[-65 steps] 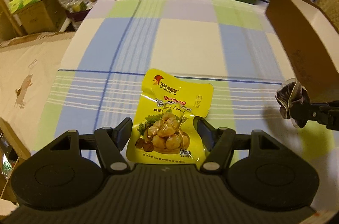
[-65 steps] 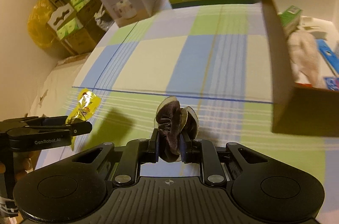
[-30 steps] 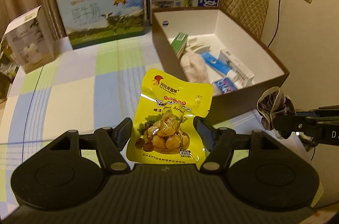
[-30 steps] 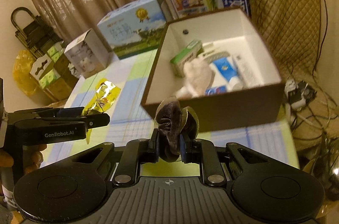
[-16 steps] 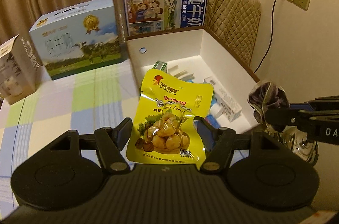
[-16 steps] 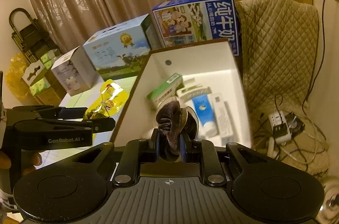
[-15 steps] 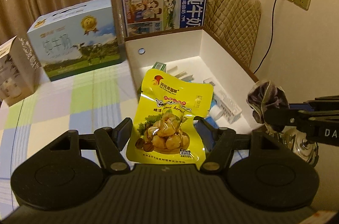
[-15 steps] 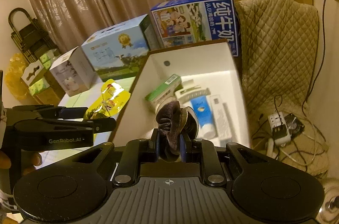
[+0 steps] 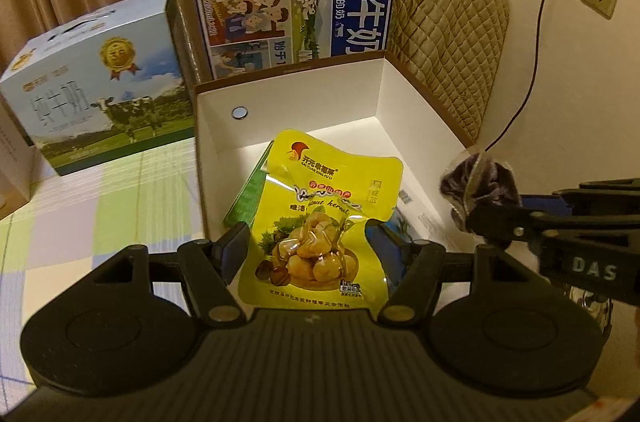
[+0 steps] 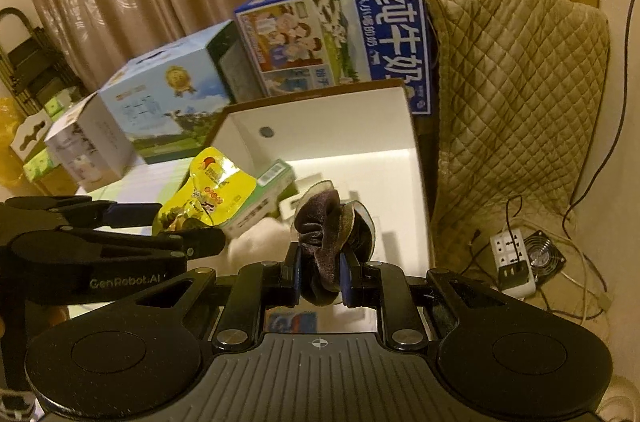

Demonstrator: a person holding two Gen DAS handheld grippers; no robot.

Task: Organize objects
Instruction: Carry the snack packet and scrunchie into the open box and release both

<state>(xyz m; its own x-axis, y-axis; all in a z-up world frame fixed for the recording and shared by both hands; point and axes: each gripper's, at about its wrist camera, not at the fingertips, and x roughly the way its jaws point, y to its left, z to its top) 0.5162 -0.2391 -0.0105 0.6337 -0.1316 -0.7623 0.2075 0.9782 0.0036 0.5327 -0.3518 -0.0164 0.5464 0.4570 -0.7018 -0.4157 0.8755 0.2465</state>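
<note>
Two grippers hung over the open white box [image 9: 304, 102], side by side; the left gripper [image 9: 310, 254] was clamped on a yellow chestnut pouch [image 9: 326, 218] held upright above the box's near left corner and a green carton [image 10: 262, 198] inside it; the right gripper [image 10: 319, 274] pinched a dark velvet scrunchie [image 10: 326, 222] above the box's right part
</note>
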